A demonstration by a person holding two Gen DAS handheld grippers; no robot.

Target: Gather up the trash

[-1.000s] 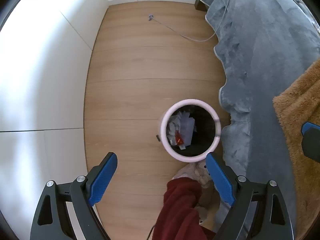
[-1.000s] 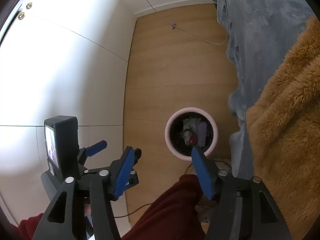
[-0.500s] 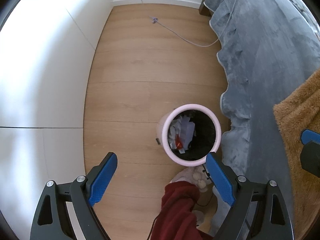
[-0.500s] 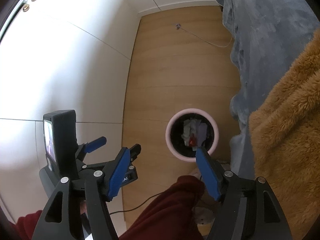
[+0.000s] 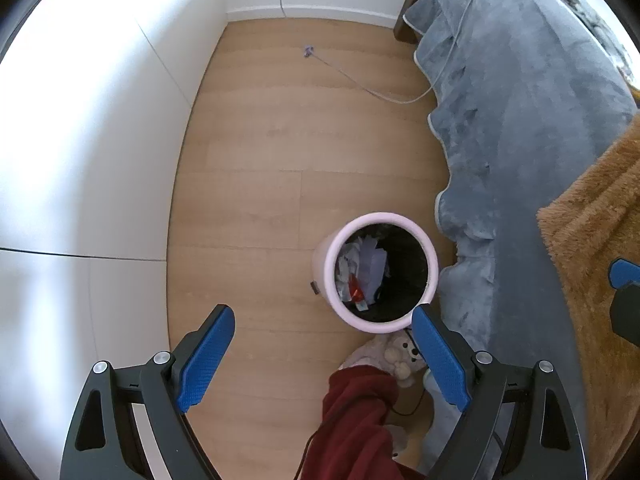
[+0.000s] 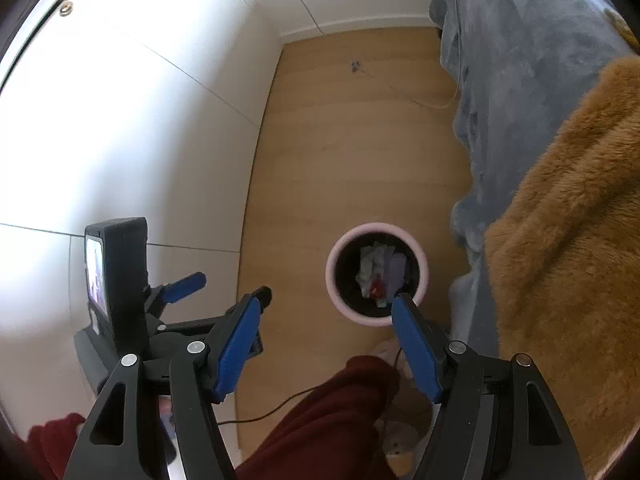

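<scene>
A pink round bin [image 5: 330, 260] [image 6: 335, 292] stands on the wooden floor beside the bed, far below both grippers. Inside lie crumpled white paper [image 5: 366, 258] [image 6: 370, 264] and a red scrap [image 5: 354, 290] [image 6: 376, 289]. My left gripper [image 5: 324, 322] points straight down, open, with nothing between its blue pads. My right gripper [image 6: 326, 306] hangs over the floor just left of the bin, open and empty too. In the right wrist view the left gripper's body [image 6: 120, 280] sits at the left. A blue piece of the right gripper [image 5: 624, 272] shows at the left view's right edge.
A grey blanket [image 5: 520, 120] and a brown fluffy throw [image 5: 592, 280] cover the bed on the right. White cupboard doors [image 5: 80, 140] line the left. A thin cable [image 5: 360, 84] lies on the floor far off. A dark red trouser leg [image 5: 352, 420] and a plush slipper [image 5: 384, 356] are below.
Both views have drifted slightly, so the bin sits a little higher in frame. The right gripper's jaws stand a touch wider than a second ago.
</scene>
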